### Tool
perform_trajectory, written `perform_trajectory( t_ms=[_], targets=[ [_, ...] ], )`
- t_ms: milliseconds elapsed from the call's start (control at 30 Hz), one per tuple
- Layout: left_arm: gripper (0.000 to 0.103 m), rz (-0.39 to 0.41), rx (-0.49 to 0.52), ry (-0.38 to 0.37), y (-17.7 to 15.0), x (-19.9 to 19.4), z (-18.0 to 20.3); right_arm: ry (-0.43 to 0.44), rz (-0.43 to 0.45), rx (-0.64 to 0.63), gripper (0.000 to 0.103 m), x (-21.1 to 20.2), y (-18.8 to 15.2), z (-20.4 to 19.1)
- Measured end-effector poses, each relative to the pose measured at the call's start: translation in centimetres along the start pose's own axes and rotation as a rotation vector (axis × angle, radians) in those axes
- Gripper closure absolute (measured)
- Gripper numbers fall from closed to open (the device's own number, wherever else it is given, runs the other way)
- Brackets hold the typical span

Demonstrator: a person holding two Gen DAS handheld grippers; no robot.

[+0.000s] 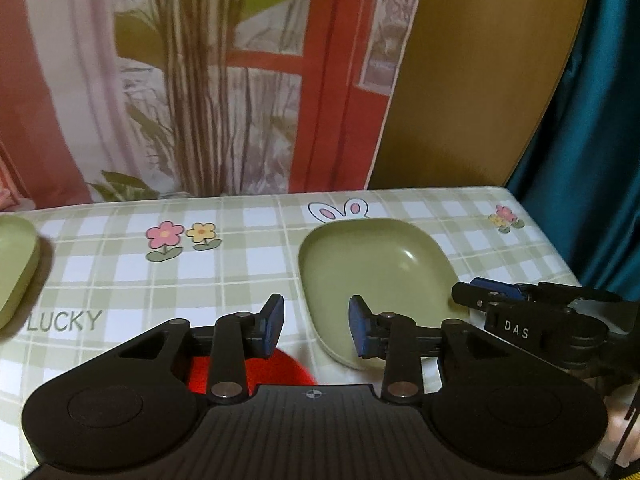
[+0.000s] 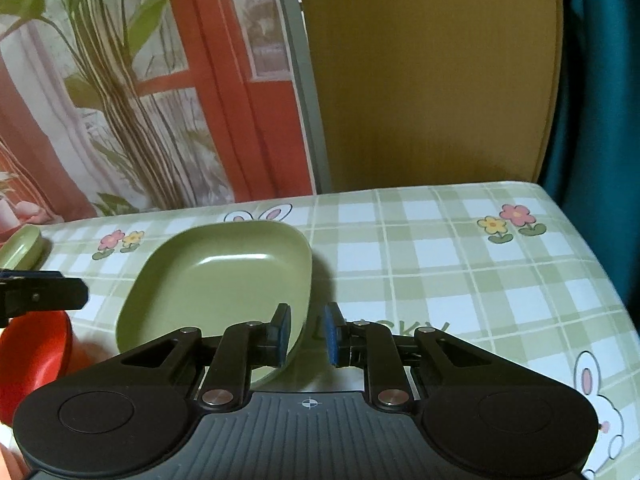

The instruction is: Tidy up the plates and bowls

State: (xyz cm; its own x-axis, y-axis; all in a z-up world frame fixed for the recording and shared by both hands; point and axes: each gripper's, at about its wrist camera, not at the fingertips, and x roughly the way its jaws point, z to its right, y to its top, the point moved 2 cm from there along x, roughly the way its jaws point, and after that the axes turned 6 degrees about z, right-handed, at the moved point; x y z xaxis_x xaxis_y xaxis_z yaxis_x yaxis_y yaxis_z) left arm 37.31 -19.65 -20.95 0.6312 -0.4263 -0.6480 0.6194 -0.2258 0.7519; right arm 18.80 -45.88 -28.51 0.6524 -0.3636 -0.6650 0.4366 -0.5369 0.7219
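Note:
A green squarish plate (image 1: 376, 268) lies on the checked tablecloth; it also shows in the right wrist view (image 2: 224, 280). My left gripper (image 1: 316, 326) is open and empty, above the plate's left edge, with a red bowl (image 1: 288, 372) under its left finger. My right gripper (image 2: 307, 334) is open, its jaws on either side of the plate's near right rim, not closed on it. The right gripper shows in the left wrist view (image 1: 520, 304) at the plate's right side. The red bowl (image 2: 32, 360) sits left of the plate. A second green dish (image 1: 16, 264) lies at the far left.
The table (image 2: 480, 280) carries a green checked cloth with flowers and rabbits. A printed backdrop (image 1: 200, 80) and a brown board (image 2: 432, 80) stand behind it. A teal curtain (image 1: 592, 120) hangs at the right. The table's right edge is close to the plate.

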Motion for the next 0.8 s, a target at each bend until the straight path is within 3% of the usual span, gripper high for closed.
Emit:
perform_trajectory(
  t_ms=[233,433,633,800],
  targets=[
    [0.066,-0.021,0.020,0.003,-0.1,2.2,0.5,0.036,0.007,0.030,0.096,0.3,-0.6,0.5],
    [0.067,-0.069,0.007,0.014,-0.4,4.8,0.6,0.043,0.001,0.050,0.097,0.6,-0.8,0.6],
    [0.088,-0.098,0.025,-0.003,-1.1,5.9,0.8,0.049,-0.006,0.067,0.097,0.7,-1.0,0.8],
    [0.088,-0.095,0.052,0.000,-1.2,5.2,1.3,0.045,-0.009,0.092,0.097,-0.1,-1.0,0.4]
  ],
)
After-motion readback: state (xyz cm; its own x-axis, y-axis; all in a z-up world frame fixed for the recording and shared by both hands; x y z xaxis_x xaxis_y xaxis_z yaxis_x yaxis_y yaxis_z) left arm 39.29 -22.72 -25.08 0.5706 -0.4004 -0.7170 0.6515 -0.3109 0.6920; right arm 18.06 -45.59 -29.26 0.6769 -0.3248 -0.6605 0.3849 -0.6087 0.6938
